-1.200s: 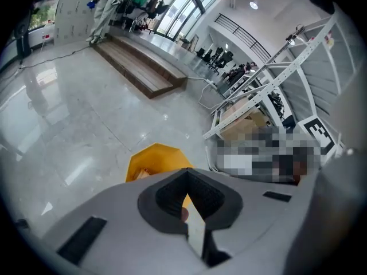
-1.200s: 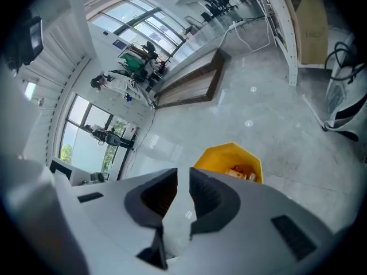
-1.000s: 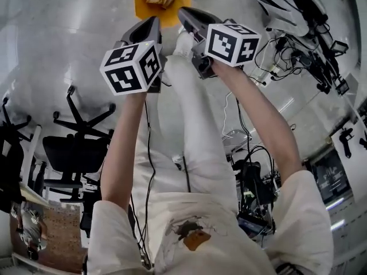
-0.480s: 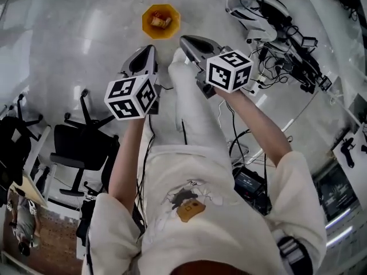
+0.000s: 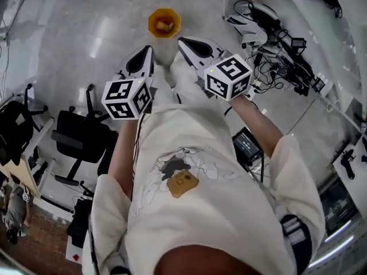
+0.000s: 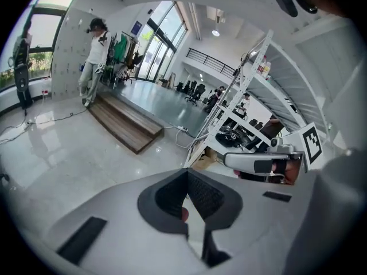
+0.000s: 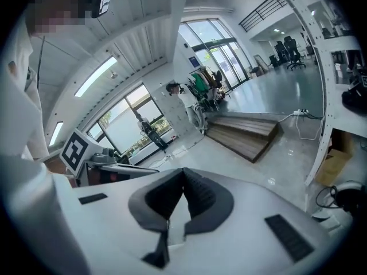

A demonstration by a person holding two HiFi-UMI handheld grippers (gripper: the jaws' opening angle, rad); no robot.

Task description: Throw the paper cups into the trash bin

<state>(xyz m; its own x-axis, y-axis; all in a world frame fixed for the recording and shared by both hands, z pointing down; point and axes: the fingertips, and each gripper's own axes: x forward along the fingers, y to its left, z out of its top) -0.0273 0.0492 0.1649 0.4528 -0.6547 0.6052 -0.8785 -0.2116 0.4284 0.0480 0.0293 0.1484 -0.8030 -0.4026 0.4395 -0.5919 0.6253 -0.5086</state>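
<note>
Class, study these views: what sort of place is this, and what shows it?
Probably an open-plan office or lab: a black office chair, tangled cables on the polished floor, and white shelving.

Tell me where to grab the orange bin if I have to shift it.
Take the bin by its near rim, coming from above, one jaw inside the wall, one outside. It stands upright on the floor, open top up, and whatever lies in it sits mid-bin, so the rim looks clear.
</note>
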